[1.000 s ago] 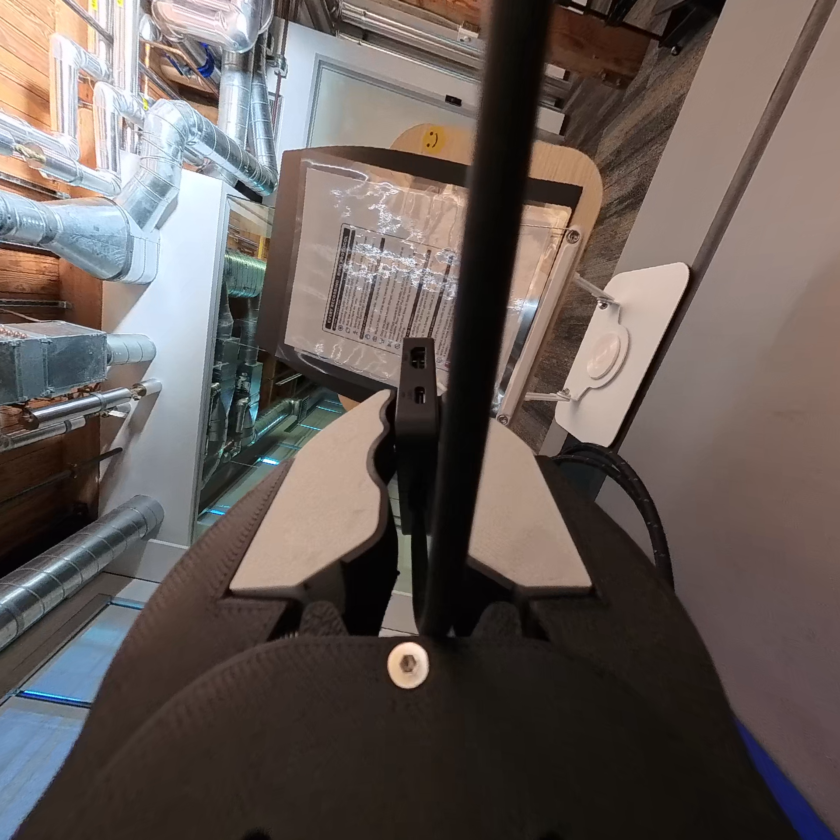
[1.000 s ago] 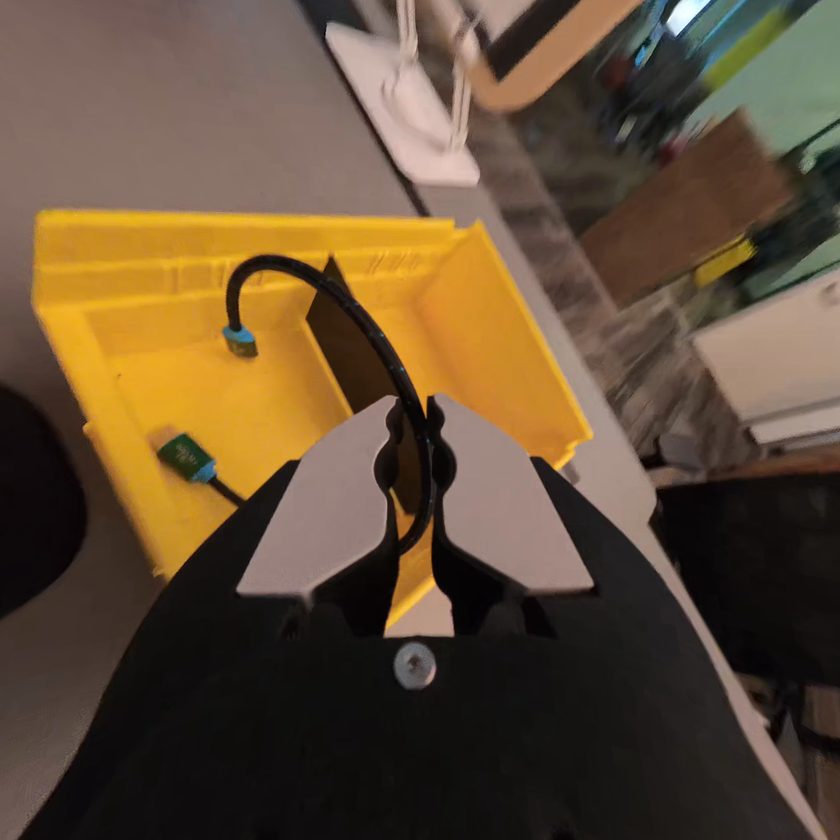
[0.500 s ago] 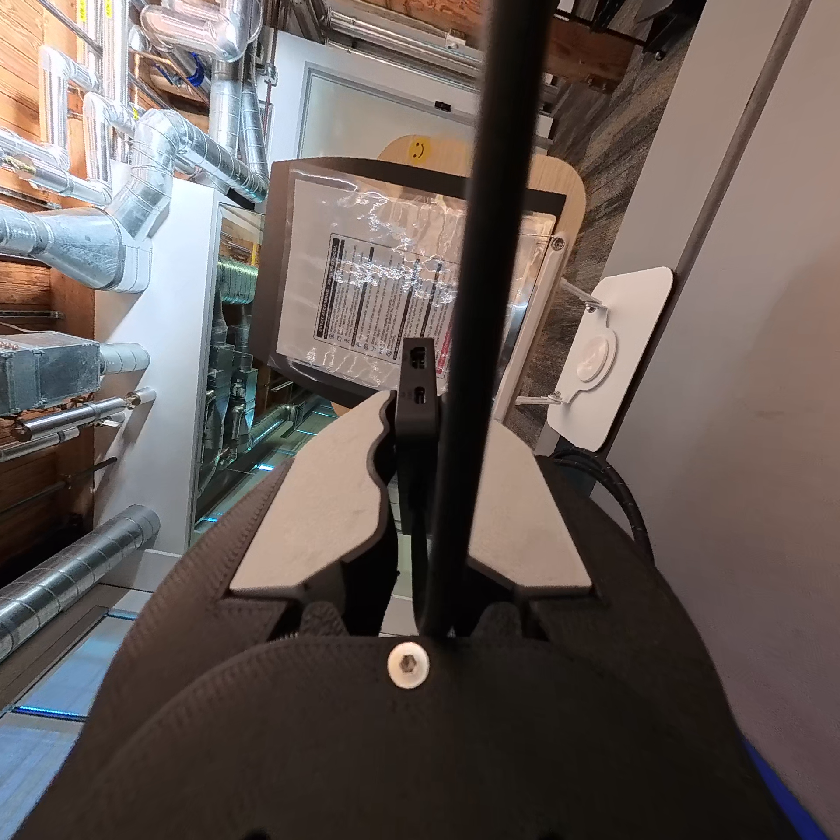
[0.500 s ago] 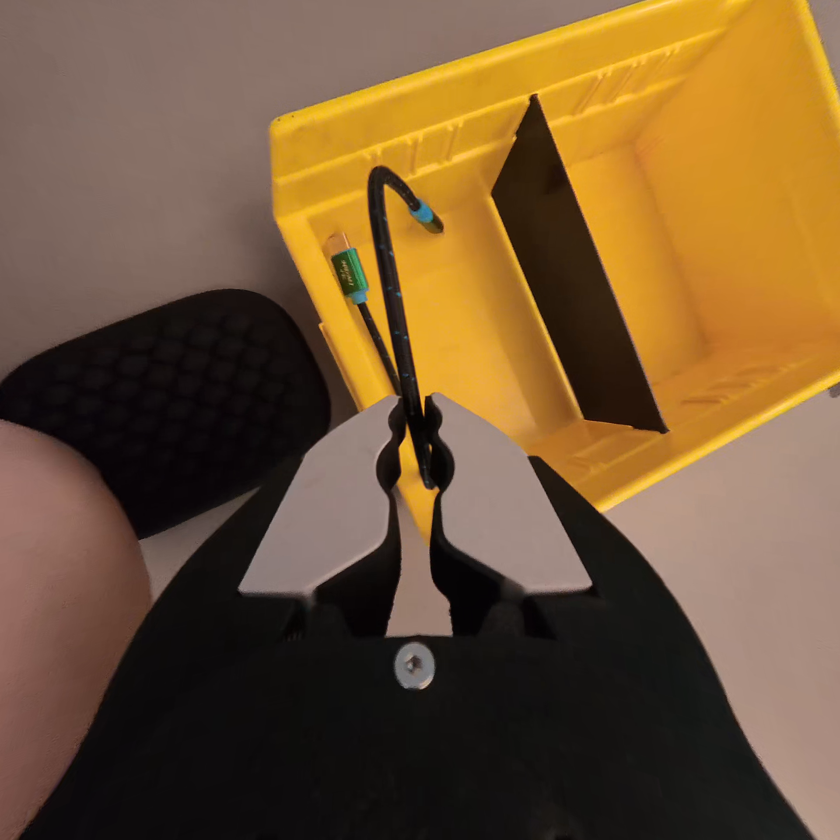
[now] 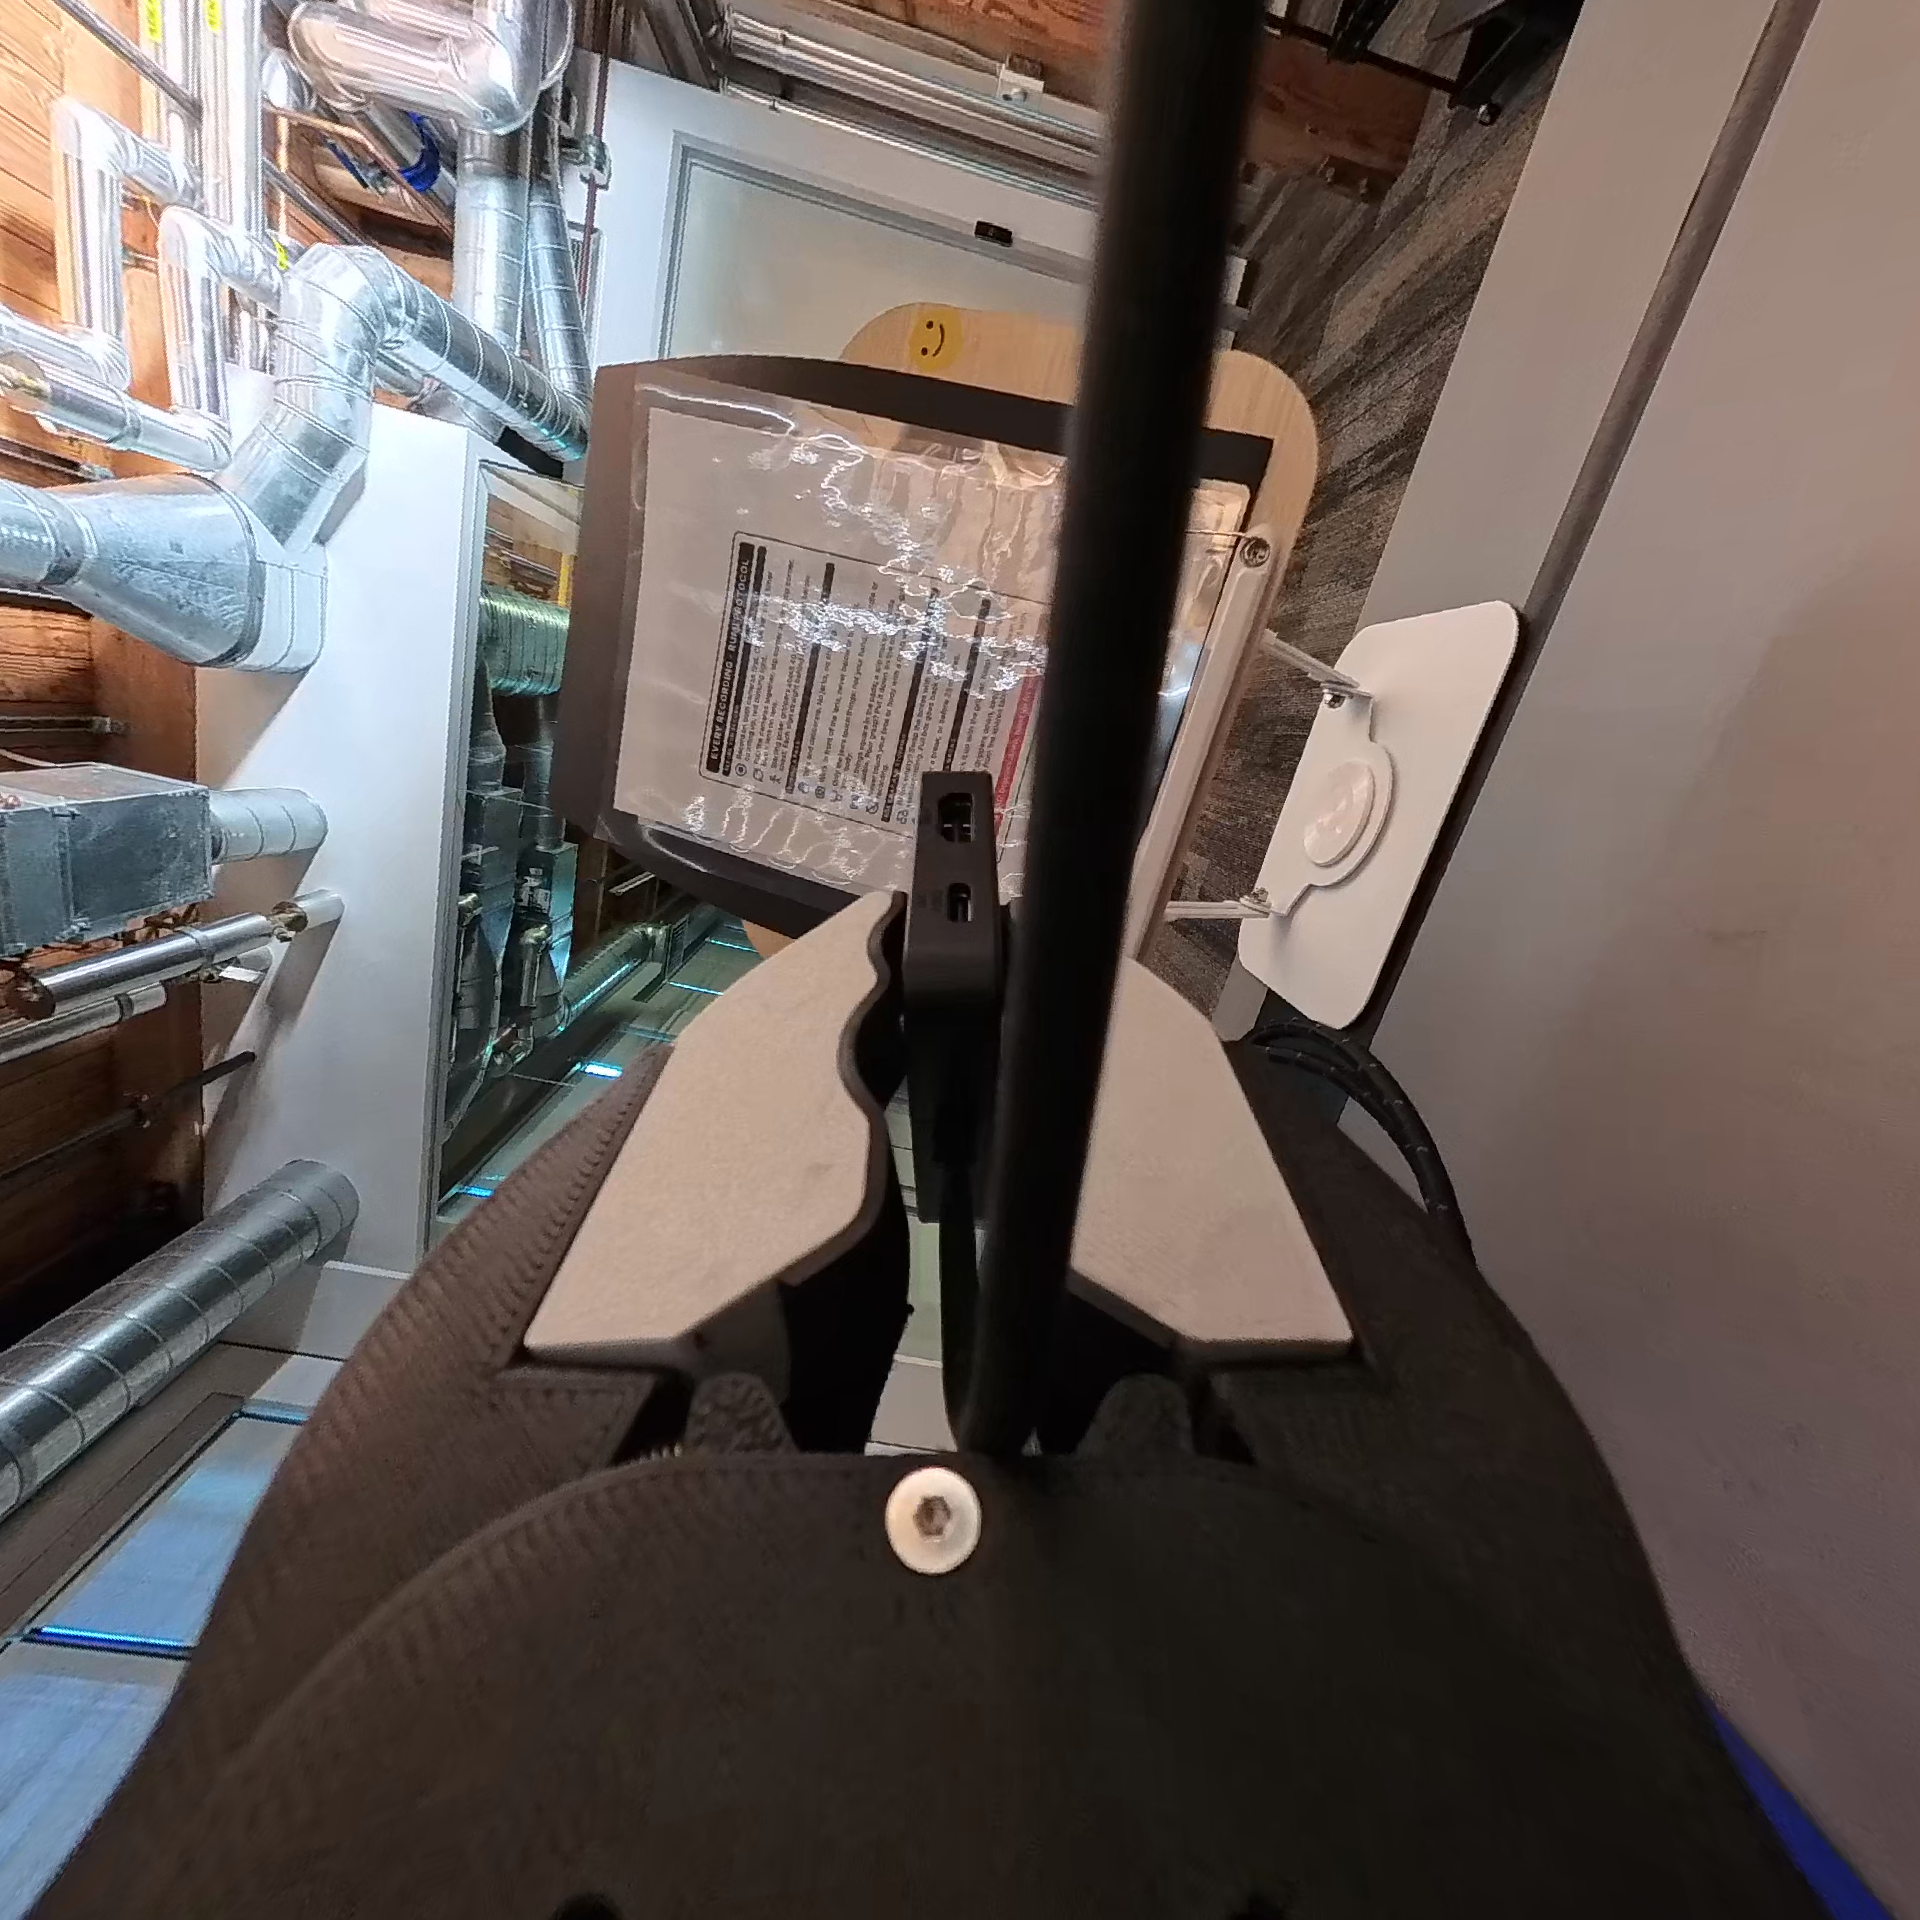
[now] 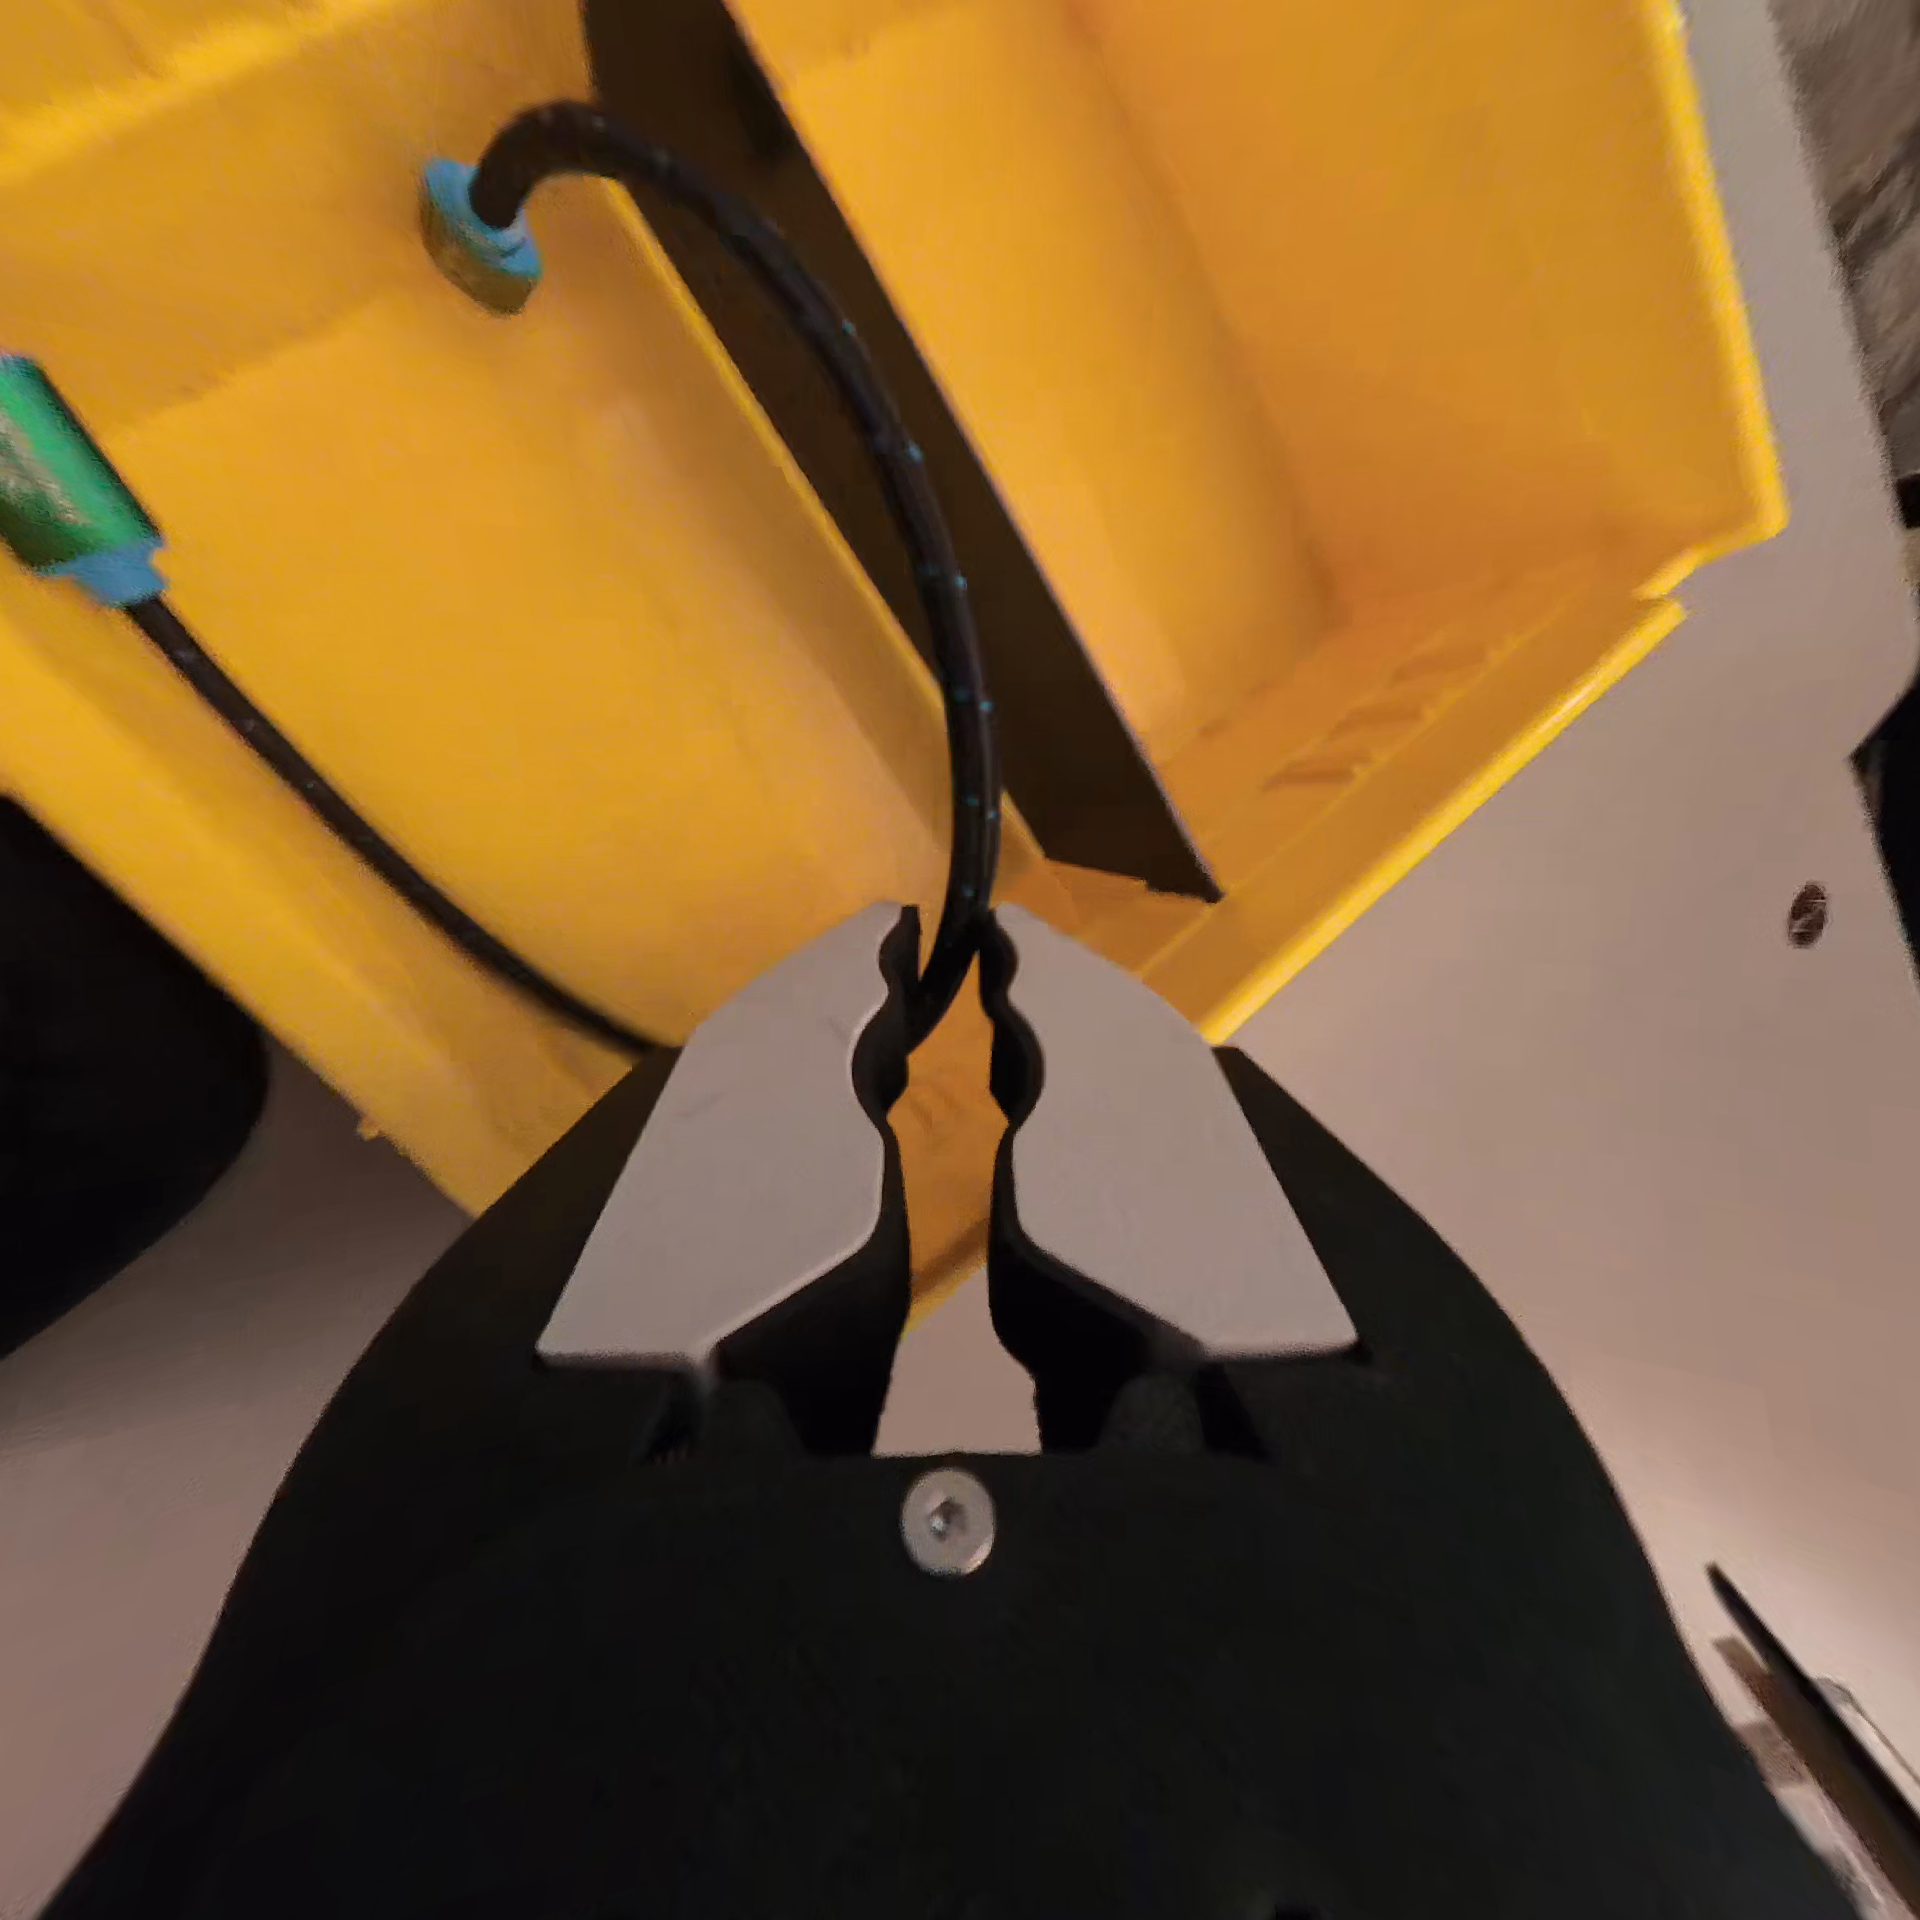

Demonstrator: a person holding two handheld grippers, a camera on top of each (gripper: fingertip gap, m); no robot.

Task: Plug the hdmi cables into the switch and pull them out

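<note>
Left wrist view: left tongs [image 5: 951, 1023] clamp the black switch [image 5: 954, 940] edge-on, free ports at 12 o'clock; hold it rigid.

Right wrist view: right tongs [image 6: 948, 971] pinch the braided cable [image 6: 940, 582] mid-length, plug [image 6: 480, 244] dangling in the yellow bin [image 6: 1403, 416] at 11 o'clock. Regrip at the plug before inserting.

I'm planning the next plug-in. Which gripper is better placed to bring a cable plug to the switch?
Right. The right gripper already pinches the braided cable over the yellow bin, while the left gripper is occupied clamping the switch, ports facing outward.
</note>
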